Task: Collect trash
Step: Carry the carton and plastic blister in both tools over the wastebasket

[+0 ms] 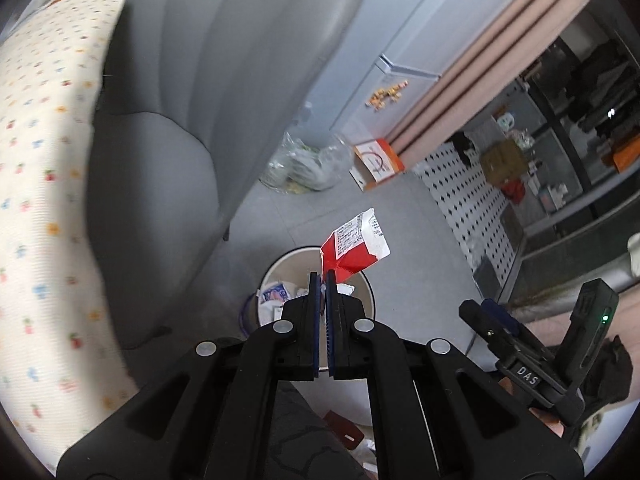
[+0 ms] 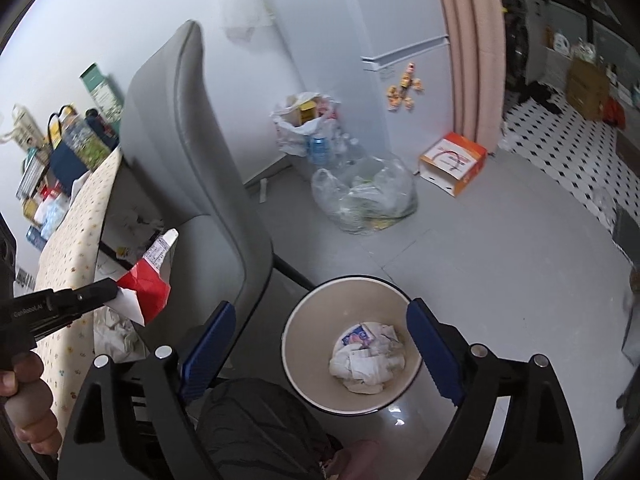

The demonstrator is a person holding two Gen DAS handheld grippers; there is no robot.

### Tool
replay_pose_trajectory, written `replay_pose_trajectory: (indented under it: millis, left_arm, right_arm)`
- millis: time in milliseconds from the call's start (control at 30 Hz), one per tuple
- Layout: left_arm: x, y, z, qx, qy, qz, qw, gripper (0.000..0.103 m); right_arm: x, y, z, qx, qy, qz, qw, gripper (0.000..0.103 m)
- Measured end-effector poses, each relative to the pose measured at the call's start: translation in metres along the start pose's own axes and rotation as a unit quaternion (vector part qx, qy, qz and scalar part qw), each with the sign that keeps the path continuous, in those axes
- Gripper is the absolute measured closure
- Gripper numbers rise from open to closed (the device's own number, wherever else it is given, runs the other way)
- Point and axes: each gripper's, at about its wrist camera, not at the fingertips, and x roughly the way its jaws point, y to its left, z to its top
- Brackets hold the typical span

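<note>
Grey floor beside the table point(image 2: 76, 216) carries the bin point(image 2: 298, 322); the left hand-held gripper point(image 1: 323, 280), pinching a red-and-white wrapper point(image 1: 354, 246), sits nearer and just above its rim, while the right hand-held gripper point(image 2: 320, 344) hangs spread and empty over it

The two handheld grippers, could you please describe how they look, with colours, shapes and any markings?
Both are black plastic with angular linkage arms joined by round silver pivots. The left gripper and right gripper have ribbed blue finger pads. The left body reads "GenRobot.AI"; the right shows a "DAS" label and a small green light.
</note>
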Motion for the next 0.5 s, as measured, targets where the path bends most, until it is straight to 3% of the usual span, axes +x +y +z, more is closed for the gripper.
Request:
replay_pose_trajectory:
  millis: [500]
  left_arm:
    - [0.069, -0.047, -0.002, 0.044, 0.068, 0.008, 0.9967, 0.1]
  right_arm:
    - [-0.026, -0.058, -0.003, 0.048, -0.021, -0.018, 0.998, 0.016]
